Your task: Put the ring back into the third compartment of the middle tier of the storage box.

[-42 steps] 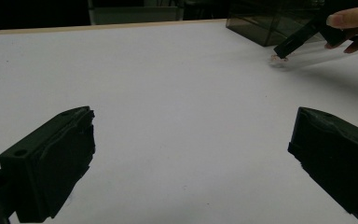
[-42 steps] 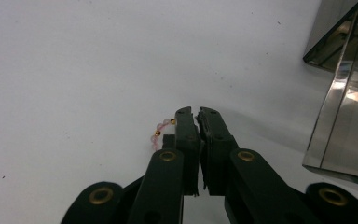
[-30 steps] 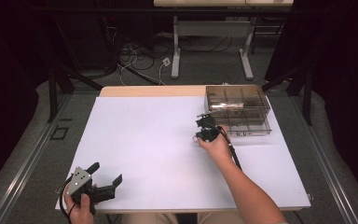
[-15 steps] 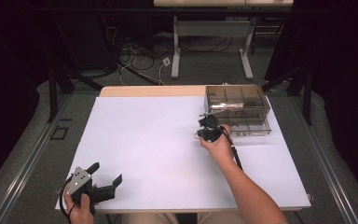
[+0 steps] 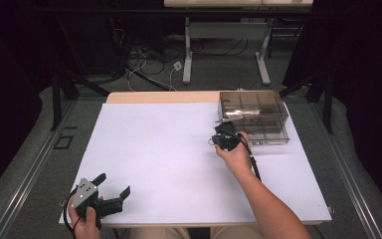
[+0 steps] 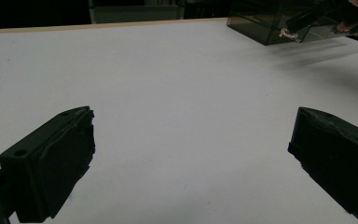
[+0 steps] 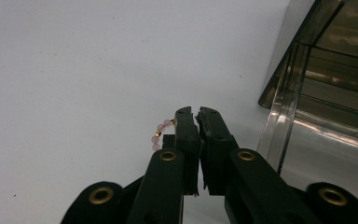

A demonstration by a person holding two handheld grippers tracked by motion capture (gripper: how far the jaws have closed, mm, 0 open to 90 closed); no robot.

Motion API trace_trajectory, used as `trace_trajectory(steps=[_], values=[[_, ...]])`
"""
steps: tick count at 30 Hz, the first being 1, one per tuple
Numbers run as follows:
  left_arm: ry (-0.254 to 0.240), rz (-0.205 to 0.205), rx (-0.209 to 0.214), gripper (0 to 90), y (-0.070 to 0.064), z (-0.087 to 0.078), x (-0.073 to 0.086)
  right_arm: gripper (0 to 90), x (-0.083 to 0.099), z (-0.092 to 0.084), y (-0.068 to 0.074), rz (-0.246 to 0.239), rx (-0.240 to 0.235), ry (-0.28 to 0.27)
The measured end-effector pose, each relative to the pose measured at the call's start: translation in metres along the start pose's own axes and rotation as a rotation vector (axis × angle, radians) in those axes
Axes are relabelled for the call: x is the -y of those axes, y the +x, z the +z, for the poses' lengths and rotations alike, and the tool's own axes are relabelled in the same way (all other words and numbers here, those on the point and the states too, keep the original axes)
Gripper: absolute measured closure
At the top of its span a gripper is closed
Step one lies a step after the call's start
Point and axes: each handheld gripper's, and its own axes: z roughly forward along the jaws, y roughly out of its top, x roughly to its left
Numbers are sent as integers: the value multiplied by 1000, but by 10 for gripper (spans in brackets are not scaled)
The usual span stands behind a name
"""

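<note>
One bead bracelet [image 7: 159,134], pale pink rounds, gold spacers.

Bench [image 5: 169,164] w/ white top, bare wood strip along far edge, well beyond both hand-held grippers. On the floor past the bench: tangle of cables [image 5: 139,64] and a white power strip [image 5: 177,65]. Pale legs of another table [image 5: 226,47] stand further back, far from right hand-held gripper.

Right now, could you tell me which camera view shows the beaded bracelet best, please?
The right gripper view: the pink and gold beaded bracelet loops out beside the shut jaws. The left gripper view shows it far off, small and blurred; the high view gives a faint speck by the right gripper.
</note>
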Motion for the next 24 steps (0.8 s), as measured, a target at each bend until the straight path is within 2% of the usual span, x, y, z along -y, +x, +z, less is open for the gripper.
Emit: trace_trajectory(steps=[4, 11, 21, 24], values=[[-1, 0, -1, 3, 0, 0, 0, 871, -1, -4, -3, -10, 1, -15], [1, 1, 0, 4, 0, 0, 0, 871, -3, -13, -9, 4, -3, -53], [7, 1, -1, 4, 0, 0, 0, 871, -4, -21, -17, 29, -6, -77], [-1, 0, -2, 4, 0, 0, 0, 871, -4, -25, -20, 21, -7, -84]])
